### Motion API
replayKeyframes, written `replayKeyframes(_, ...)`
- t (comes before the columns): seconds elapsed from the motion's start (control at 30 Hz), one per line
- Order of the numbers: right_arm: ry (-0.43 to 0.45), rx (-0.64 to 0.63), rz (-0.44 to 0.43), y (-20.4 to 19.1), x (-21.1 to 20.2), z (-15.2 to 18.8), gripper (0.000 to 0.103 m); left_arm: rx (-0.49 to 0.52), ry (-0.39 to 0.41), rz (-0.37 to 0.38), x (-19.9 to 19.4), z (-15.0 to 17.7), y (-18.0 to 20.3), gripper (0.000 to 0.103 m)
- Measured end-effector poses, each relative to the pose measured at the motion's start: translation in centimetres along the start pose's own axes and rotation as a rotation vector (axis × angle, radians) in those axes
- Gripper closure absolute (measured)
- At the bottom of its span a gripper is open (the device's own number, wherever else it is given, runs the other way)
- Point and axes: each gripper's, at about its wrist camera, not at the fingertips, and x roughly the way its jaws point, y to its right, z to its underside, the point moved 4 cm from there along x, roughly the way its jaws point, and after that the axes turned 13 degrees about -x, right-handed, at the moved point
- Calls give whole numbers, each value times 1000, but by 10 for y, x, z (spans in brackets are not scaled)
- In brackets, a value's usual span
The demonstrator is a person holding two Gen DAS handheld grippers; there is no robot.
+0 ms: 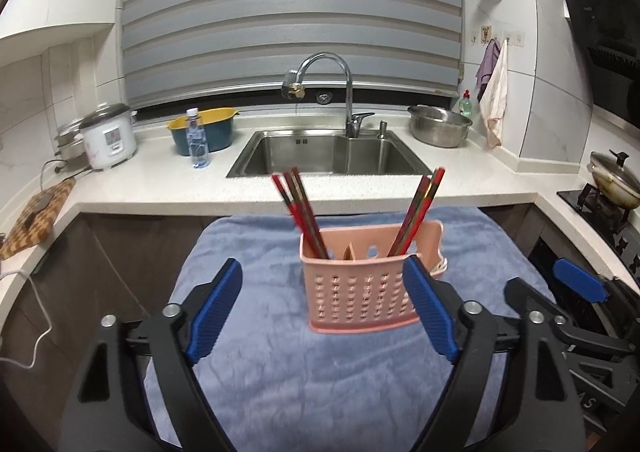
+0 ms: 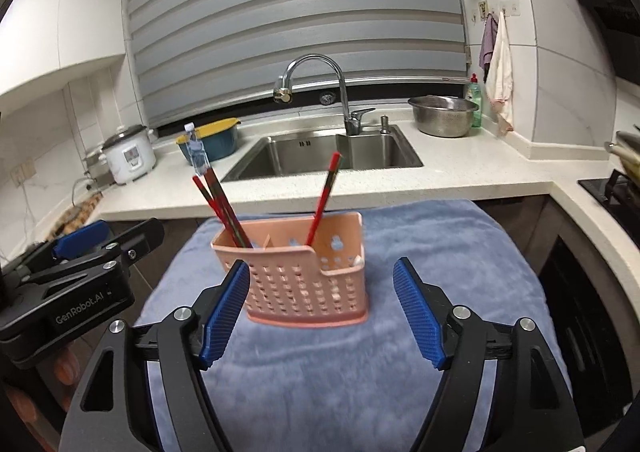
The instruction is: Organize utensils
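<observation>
Pink perforated utensil caddy (image 1: 362, 284) stands upright on a blue towel (image 1: 320, 372), just in front of the white countertop (image 1: 360, 191) and steel sink (image 1: 320, 151); its long side runs left-right across both views. Red chopsticks stand in it tips down, handles up: the left bunch (image 1: 298, 211) sits in the left compartment and leans up and to the left, the right pair (image 1: 418, 211) sits in the right compartment and leans up and to the right, so the two groups splay apart in a V. The right wrist view shows the same split, left bunch (image 2: 224, 207) tilted left, right chopsticks (image 2: 326, 197) tilted slightly right. Left gripper (image 1: 322, 310) is spread wide, blue pads clear of everything, nothing held; the caddy shows between the fingers but beyond them, untouched. Right gripper (image 2: 322, 316) is likewise wide apart and empty, caddy ahead of its pads, no contact visible. Faucet (image 1: 336, 91) is behind the sink.
</observation>
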Motion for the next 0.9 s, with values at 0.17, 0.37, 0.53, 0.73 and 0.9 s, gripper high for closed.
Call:
replayKeyframes(0.17,-35,11,4,1,-14,18,31,-1,-19,-10,-11,14,-2,19)
replayKeyframes(0.37,-62,29,-3,1,-26,34,31,-5,-39,-42,-23,29,-7,13)
replayKeyframes(0.53,-78,2,19,-2,-35,42,31,-17,-58,-63,-31,39,-15,10)
replayKeyframes(0.73,-79,1,22,-3,-42,45,27,-29,-78,-78,-35,46,-20,8)
replayKeyframes(0.9,-78,-5,33,-3,-46,47,19,-24,-92,-84,-37,53,-20,8)
